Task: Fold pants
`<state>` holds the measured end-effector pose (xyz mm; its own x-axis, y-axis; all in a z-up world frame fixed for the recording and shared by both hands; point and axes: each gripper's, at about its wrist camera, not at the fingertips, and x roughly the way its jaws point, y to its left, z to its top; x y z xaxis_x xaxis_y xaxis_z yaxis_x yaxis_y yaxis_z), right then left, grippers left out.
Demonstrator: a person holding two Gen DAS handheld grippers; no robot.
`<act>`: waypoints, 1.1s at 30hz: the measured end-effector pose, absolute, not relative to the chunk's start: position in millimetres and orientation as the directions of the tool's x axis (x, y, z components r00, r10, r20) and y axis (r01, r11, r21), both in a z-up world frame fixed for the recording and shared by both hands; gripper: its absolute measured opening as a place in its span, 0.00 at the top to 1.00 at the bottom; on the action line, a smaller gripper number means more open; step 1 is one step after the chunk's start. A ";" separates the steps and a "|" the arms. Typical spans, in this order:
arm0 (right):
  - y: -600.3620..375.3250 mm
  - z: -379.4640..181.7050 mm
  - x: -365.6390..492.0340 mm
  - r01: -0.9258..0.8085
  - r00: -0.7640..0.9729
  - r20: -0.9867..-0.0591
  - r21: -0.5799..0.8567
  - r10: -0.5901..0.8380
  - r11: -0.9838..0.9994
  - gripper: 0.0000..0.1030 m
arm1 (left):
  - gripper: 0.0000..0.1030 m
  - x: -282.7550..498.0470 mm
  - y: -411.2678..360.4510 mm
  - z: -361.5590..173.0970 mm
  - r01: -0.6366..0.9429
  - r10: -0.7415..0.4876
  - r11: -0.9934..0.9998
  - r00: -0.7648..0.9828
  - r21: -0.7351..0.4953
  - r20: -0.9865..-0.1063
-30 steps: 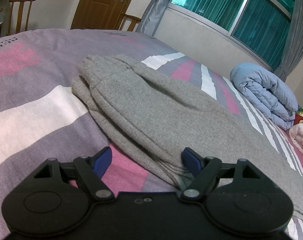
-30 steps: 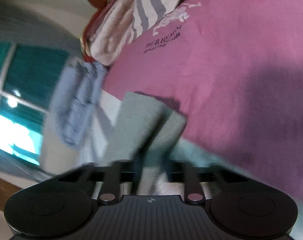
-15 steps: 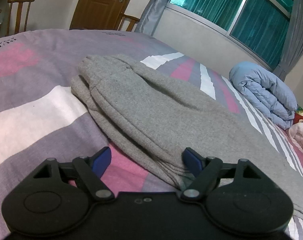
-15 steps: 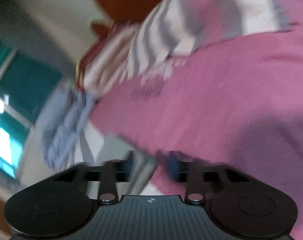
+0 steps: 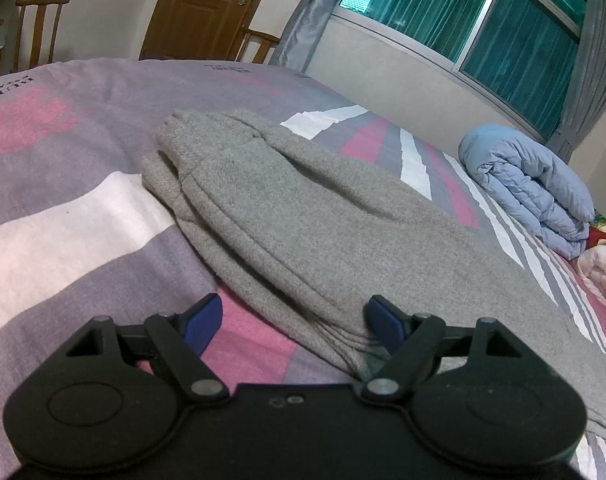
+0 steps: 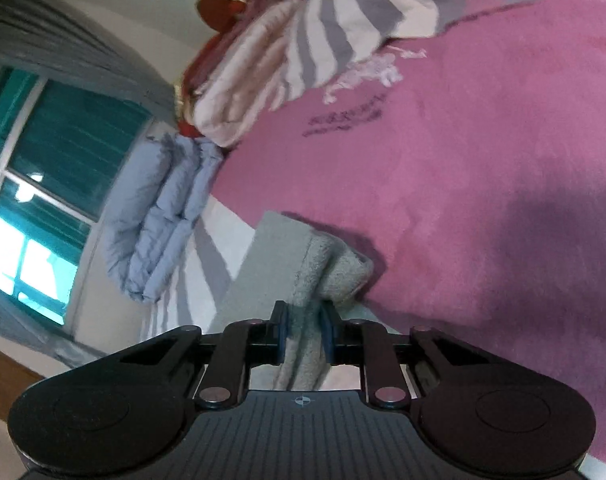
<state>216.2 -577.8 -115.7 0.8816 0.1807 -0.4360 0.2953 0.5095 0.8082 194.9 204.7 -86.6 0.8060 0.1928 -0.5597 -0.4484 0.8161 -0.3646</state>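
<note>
Pants (image 5: 303,216) lie doubled lengthwise on bedspread (image 5: 63,220); cross-folds remain. Right gripper (image 6: 305,334), jaws just closing, pinches a bunched end; left gripper (image 5: 293,322) waits wide, empty.

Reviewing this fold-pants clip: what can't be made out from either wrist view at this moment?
- Left wrist: the near edge of the grey pants is hidden behind the left gripper.
- Right wrist: the right gripper covers the pinched fold's lower part.
- Right wrist: the print on the bedspread is too blurred to read.
</note>
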 end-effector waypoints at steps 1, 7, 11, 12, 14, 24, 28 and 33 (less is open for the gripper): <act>-576.7 -113.6 214.7 0.293 0.881 -0.440 0.798 0.177 0.527 0.84 | 0.29 195.0 204.9 -86.8 -0.448 0.192 0.816 0.806 -0.365 -0.559; -578.0 -113.9 199.8 0.282 0.885 -0.434 0.785 0.166 0.551 0.92 | 0.28 195.3 203.9 -86.4 -0.448 0.192 0.817 0.806 -0.364 -0.560; -578.0 -100.5 190.7 0.280 0.914 -0.397 0.768 0.085 0.576 1.00 | 0.28 195.1 204.3 -86.2 -0.448 0.192 0.816 0.806 -0.365 -0.560; -580.9 -102.7 190.9 0.309 0.903 -0.424 0.755 0.072 0.578 1.00 | 0.28 195.1 204.2 -86.3 -0.449 0.193 0.816 0.806 -0.364 -0.560; -587.0 -116.7 197.9 0.337 0.863 -0.483 0.770 0.150 0.542 1.00 | 0.28 194.8 204.6 -86.2 -0.448 0.193 0.817 0.806 -0.363 -0.560; -502.0 -62.2 192.6 0.014 0.852 -0.386 0.691 0.353 0.723 0.99 | 0.32 172.3 216.9 -59.8 -0.461 0.274 0.804 0.848 -0.376 -0.454; -435.0 -47.5 216.9 -0.122 0.788 -0.399 0.645 0.469 0.754 0.99 | 0.37 179.0 246.0 -48.9 -0.459 0.271 0.797 0.852 -0.392 -0.448; -331.8 -48.0 258.6 -0.262 0.689 -0.413 0.624 0.595 0.736 0.99 | 0.48 204.5 284.4 -51.6 -0.465 0.211 0.795 0.814 -0.389 -0.541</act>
